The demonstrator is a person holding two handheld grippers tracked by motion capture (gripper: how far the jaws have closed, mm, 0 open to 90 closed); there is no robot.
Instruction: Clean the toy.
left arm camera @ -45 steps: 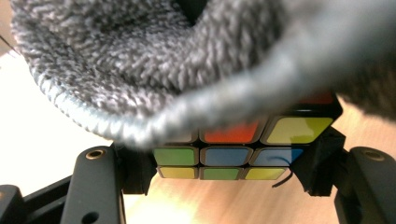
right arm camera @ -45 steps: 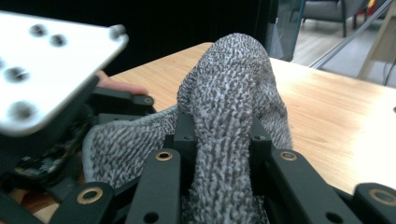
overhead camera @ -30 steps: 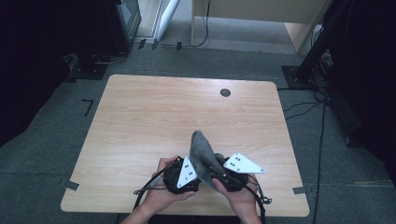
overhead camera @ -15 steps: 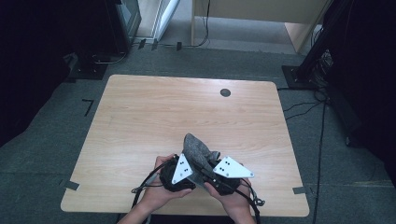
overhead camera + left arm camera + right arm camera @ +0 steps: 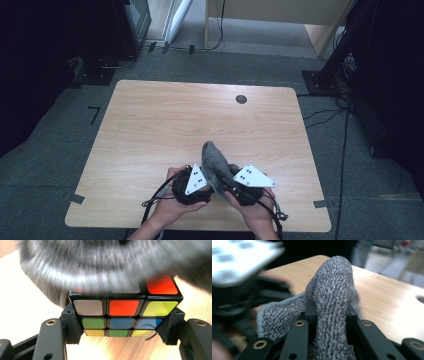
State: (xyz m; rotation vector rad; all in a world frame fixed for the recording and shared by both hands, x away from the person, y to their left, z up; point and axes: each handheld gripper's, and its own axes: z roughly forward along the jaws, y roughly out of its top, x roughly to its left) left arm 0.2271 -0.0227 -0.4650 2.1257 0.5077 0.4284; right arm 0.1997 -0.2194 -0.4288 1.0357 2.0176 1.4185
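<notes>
A colour puzzle cube (image 5: 125, 310) with black edges sits clamped between the jaws of my left gripper (image 5: 123, 325), just above the wooden table (image 5: 165, 125). A grey knitted cloth (image 5: 329, 297) is bunched between the jaws of my right gripper (image 5: 329, 315), which is shut on it. The cloth (image 5: 100, 267) lies blurred across the cube's top face. In the high view both grippers meet near the table's front edge, the left gripper (image 5: 192, 182) beside the right gripper (image 5: 235, 182), with the cloth (image 5: 215, 160) standing up between them.
A round dark grommet (image 5: 241, 99) sits near the table's far edge. Cables (image 5: 160, 200) trail from the grippers over the front edge. Dark stands and furniture legs surround the table on grey carpet.
The two hands and the cloth have shifted slightly left and the cloth's peak has moved over the left gripper. The left gripper keeps its hold on the cube.
</notes>
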